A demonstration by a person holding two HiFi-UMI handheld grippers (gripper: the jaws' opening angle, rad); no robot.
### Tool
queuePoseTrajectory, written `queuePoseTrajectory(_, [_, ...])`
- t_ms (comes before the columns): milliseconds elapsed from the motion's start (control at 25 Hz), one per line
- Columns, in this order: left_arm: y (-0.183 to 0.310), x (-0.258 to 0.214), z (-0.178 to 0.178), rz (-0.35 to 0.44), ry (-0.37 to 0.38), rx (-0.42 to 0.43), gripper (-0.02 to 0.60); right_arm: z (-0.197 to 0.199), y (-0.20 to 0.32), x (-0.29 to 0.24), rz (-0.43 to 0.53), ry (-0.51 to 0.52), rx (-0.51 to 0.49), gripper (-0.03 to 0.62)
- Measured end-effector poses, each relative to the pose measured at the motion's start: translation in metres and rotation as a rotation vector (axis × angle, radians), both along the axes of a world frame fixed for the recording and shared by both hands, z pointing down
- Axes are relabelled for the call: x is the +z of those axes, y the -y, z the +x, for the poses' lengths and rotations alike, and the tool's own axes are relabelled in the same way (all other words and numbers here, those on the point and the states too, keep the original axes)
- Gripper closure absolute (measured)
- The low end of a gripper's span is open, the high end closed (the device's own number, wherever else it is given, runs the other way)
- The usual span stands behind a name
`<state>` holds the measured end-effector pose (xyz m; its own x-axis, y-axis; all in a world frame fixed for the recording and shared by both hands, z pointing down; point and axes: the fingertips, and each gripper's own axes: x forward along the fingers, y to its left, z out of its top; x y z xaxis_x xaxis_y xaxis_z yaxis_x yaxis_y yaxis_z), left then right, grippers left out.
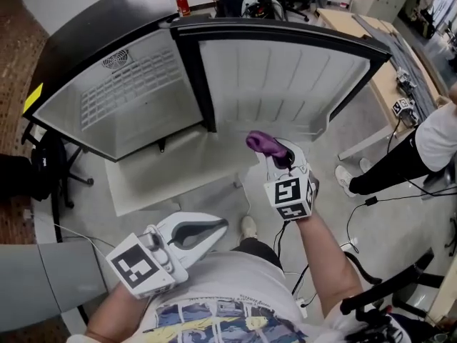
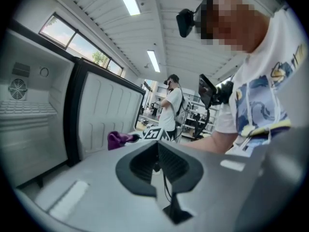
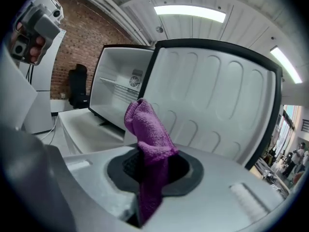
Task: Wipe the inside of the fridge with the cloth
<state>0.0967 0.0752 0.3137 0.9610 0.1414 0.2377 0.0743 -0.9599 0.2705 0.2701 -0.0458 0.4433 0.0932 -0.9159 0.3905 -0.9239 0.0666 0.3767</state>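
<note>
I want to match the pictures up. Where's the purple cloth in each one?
Head view: cloth at the middle, sticking out of the right gripper.
Left gripper view: small, left of middle.
Right gripper view: dead centre, clamped between the jaws.
Shared landmark: the white open fridge door behind it.

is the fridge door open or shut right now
Open. The fridge door is swung wide to one side, its ribbed white inner lining facing out, and the fridge's white interior is fully exposed.
</note>
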Motion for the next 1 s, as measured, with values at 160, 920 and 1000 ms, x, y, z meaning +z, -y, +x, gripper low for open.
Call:
queuePoseTrajectory(160, [0.009, 0.003, -0.026, 0.001, 0.020, -0.072, 0.575, -0.035, 0.029, 0.013, 0.009, -0.010, -0.065, 0.540])
queuePoseTrajectory(920, [0.026, 0.008, -0.056, 0.015, 0.096, -0.200, 0.575, -0.074, 0.087, 0.081, -0.026, -0.269, -0.211, 0.540])
queuePoseTrajectory(1000, [0.026, 0.006, -0.046, 0.017, 0.090, -0.186, 0.576, -0.066, 0.086, 0.085, -0.038, -0.285, -0.209, 0.540])
